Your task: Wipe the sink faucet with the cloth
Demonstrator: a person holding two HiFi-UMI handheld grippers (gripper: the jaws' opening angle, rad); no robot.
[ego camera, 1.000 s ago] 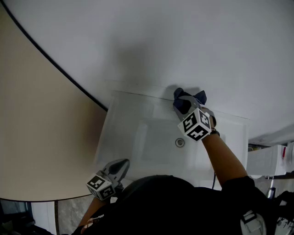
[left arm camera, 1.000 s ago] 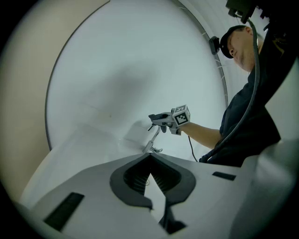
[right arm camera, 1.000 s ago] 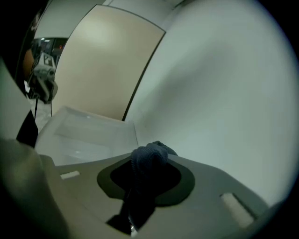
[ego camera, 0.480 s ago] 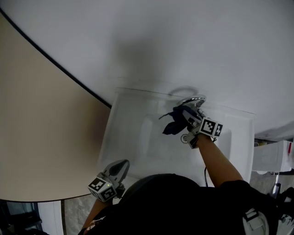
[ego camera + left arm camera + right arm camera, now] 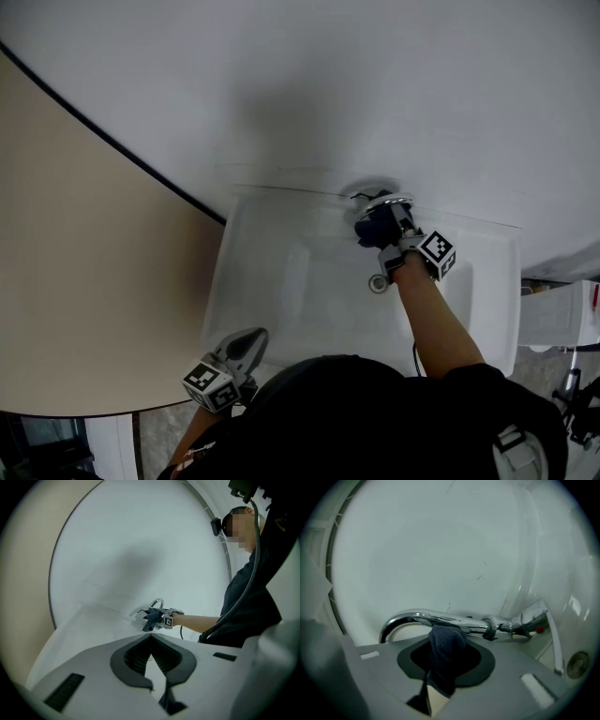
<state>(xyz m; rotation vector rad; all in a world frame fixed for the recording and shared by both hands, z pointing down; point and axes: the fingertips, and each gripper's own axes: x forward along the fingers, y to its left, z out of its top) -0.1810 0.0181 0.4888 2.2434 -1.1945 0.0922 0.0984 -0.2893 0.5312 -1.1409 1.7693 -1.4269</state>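
The chrome faucet point(image 5: 386, 201) arches over the back rim of the white sink point(image 5: 281, 281). My right gripper point(image 5: 380, 229) is shut on a dark blue cloth point(image 5: 372, 225) and holds it against the spout from the basin side. In the right gripper view the cloth point(image 5: 446, 648) bulges from between the jaws and touches the underside of the spout point(image 5: 440, 619), with the lever point(image 5: 551, 634) at the right. My left gripper point(image 5: 247, 343) hangs shut and empty near the sink's front left corner. From the left gripper view point(image 5: 151, 640) the faucet point(image 5: 157, 603) and cloth point(image 5: 150, 619) show far ahead.
The drain point(image 5: 378, 282) lies in the basin just under my right forearm. A beige wall point(image 5: 84, 281) borders the sink at the left. A white wall rises behind the faucet. White fixtures point(image 5: 553, 319) stand to the right of the sink.
The right gripper carried the cloth from the top of the faucet down over the basin, then back up against the spout. The left gripper has stayed put.
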